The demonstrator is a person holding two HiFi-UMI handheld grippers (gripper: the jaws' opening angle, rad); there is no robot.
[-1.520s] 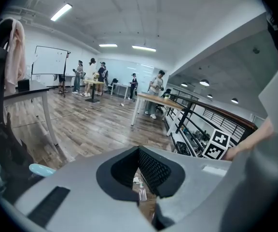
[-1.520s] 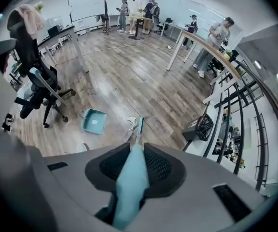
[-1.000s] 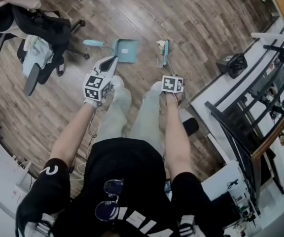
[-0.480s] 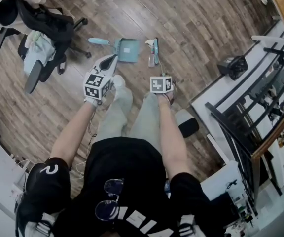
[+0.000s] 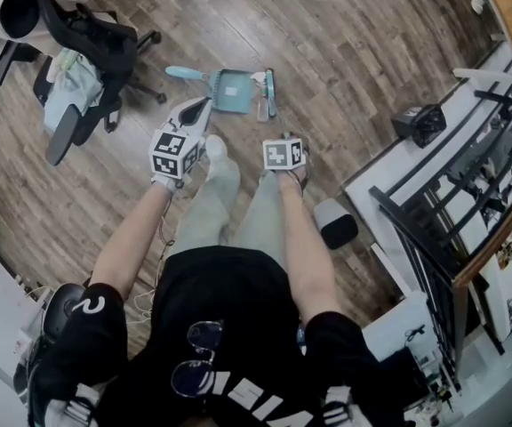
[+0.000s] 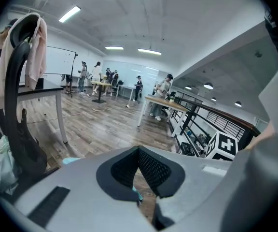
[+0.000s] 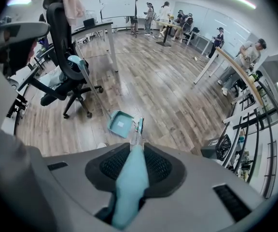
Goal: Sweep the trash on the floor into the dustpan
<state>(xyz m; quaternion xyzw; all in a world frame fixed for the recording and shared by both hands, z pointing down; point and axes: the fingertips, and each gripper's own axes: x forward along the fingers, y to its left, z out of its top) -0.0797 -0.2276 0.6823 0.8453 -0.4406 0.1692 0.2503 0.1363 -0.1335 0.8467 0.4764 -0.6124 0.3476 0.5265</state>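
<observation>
Teal plastic marks both cleaning tools. A long teal broom handle is clamped between the jaws of the right gripper, with the dark ribbed pads pressed against it on either side. From there the handle runs down to the broom head, which rests on the wood floor.

The dustpan is set on the floor just to the left of the broom head, with its open mouth turned toward the bristles. Its own long handle rises from the back wall and leans toward the office chair, over which clothes are draped. A few small pale bits of trash are seen at the near end of the broom head, close to the dustpan's corner. They are too small for their kind to be told.

The left gripper is held above the floor, on the near side of the dustpan and apart from it. Nothing is gripped in it: its jaws are closed, and the pad tips meet in a narrow point. A white shoe is seen just beside it in the head view.

White shelving with a black box on it is ranged along the right side. In both gripper views, people are seen standing round tables far across the room.
</observation>
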